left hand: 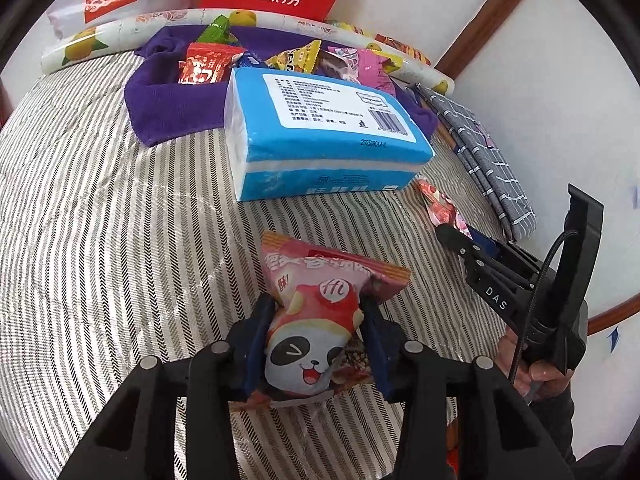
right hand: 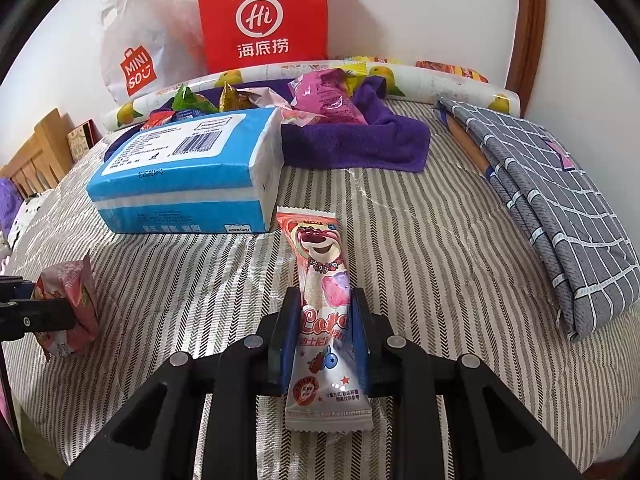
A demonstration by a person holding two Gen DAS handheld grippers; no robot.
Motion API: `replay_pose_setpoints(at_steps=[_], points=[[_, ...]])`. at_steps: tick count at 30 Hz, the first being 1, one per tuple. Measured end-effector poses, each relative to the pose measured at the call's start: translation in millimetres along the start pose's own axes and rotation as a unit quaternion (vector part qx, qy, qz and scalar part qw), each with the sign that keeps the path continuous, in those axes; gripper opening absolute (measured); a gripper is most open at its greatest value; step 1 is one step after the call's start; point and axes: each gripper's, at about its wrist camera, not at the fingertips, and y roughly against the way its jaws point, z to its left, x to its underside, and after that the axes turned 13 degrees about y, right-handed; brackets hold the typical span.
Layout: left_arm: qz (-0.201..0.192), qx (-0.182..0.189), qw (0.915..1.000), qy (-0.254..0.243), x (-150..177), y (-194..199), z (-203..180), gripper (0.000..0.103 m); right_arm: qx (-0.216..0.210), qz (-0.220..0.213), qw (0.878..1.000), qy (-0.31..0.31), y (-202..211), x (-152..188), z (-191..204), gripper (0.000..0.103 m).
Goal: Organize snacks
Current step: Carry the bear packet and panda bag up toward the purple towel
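My left gripper (left hand: 318, 308) is shut on a pink panda snack packet (left hand: 320, 320), held just above the striped bedcover; the packet also shows in the right wrist view (right hand: 70, 304). My right gripper (right hand: 325, 300) is shut on a long pink Lotso bear snack stick (right hand: 322, 300), which points forward over the bed; the right gripper also shows at the right of the left wrist view (left hand: 452, 236), with the stick's end (left hand: 438, 204) beyond it. Several other snack packets (right hand: 320, 100) lie on a purple towel (right hand: 360, 144) at the back.
A blue tissue pack (left hand: 320, 132) lies mid-bed, in front of the towel. A folded grey checked cloth (right hand: 560, 200) lies at the right. A red Haidilao paper bag (right hand: 264, 16) and a white Miniso bag (right hand: 136, 44) stand against the wall behind a lemon-print roll (right hand: 440, 76).
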Motion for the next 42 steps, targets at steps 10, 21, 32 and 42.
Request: replay_pose_setpoints(at_steps=[10,21,32,42], points=[[-0.027,0.014,0.9995,0.003,-3,22,3,0.039,-0.001,-0.015,1.000,-0.013,33,-10,-2,0.024],[-0.061,0.019,0.9979,0.009,-36,58,1,0.039,0.002,-0.050,0.999,-0.013,72,-61,-6,0.024],[-0.082,0.020,0.9964,0.010,-99,69,-4,0.039,0.002,-0.071,0.997,-0.033,76,-129,-25,0.024],[-0.106,0.014,0.9943,-0.003,-148,75,-14,0.039,-0.008,-0.085,0.996,-0.034,61,-161,-29,0.024]])
